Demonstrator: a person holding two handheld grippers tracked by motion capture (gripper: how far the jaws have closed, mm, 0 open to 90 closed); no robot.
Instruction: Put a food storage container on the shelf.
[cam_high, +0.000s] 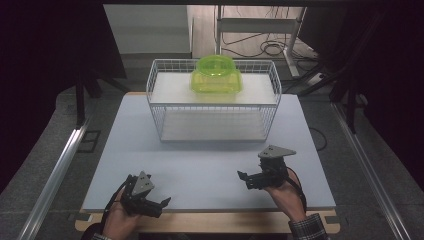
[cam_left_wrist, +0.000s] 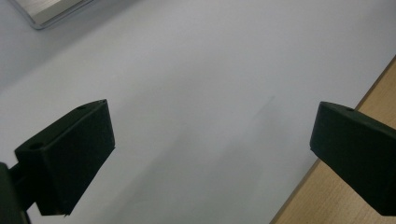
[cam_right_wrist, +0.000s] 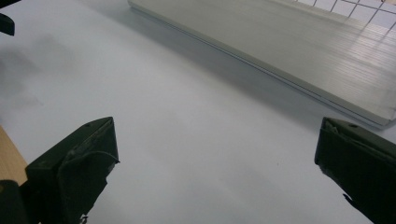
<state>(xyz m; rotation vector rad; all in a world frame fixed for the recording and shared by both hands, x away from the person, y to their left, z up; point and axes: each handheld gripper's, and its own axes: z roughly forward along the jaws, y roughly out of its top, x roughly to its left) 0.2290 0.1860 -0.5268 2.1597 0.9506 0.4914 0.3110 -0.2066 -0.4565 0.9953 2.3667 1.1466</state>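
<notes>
Setting: lab or test workspace. Evidence: pale work table (cam_high: 210, 170) on a wooden base, dark curtains (cam_high: 45, 60) along both sides, aluminium floor rails (cam_high: 55, 180) flanking the table, loose cables (cam_high: 260, 47) on the floor behind, metal desk frame (cam_high: 295, 45) at the back.

A translucent lime-green plastic container (cam_high: 216, 74) with a round domed lid sits upright on the top shelf of a white wire rack (cam_high: 157, 107), right of the shelf's middle. The rack stands at the far middle of the pale table (cam_high: 200, 170), its lower shelf bare
</notes>
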